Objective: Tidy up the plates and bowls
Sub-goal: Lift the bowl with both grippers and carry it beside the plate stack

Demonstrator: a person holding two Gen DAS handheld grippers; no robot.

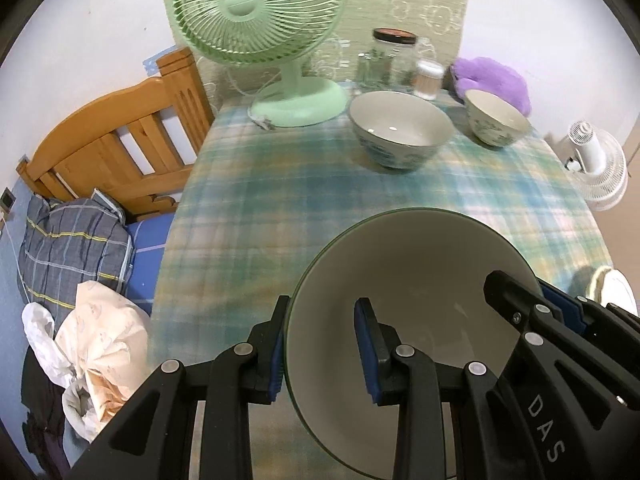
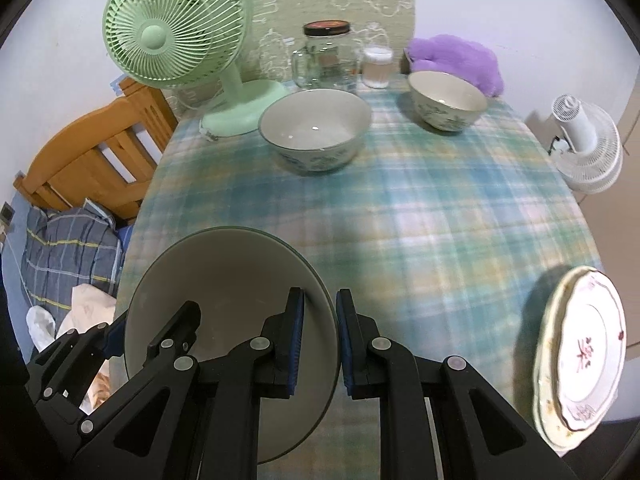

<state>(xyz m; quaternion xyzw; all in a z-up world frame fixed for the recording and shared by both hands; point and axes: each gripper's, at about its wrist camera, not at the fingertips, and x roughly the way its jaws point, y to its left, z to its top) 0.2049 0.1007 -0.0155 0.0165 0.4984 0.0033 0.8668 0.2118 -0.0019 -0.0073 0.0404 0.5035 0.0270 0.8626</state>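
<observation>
held bowl (image 1: 404,320): both grippers pinch opposite rim sides, left gripper (image 1: 324,348), right gripper (image 2: 320,344)
target: large bowl (image 2: 314,130) sits far, straight ahead, well apart

Left gripper (image 1: 324,354) clamps held bowl (image 1: 408,280) rim; 2 patterned bowls (image 1: 400,128) beyond.

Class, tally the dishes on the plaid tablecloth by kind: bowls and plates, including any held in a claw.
Ceramic bowls: 3 (held, large patterned, small patterned)
White scalloped plates, stacked: 2 (top, bottom)
Total: 5
</observation>
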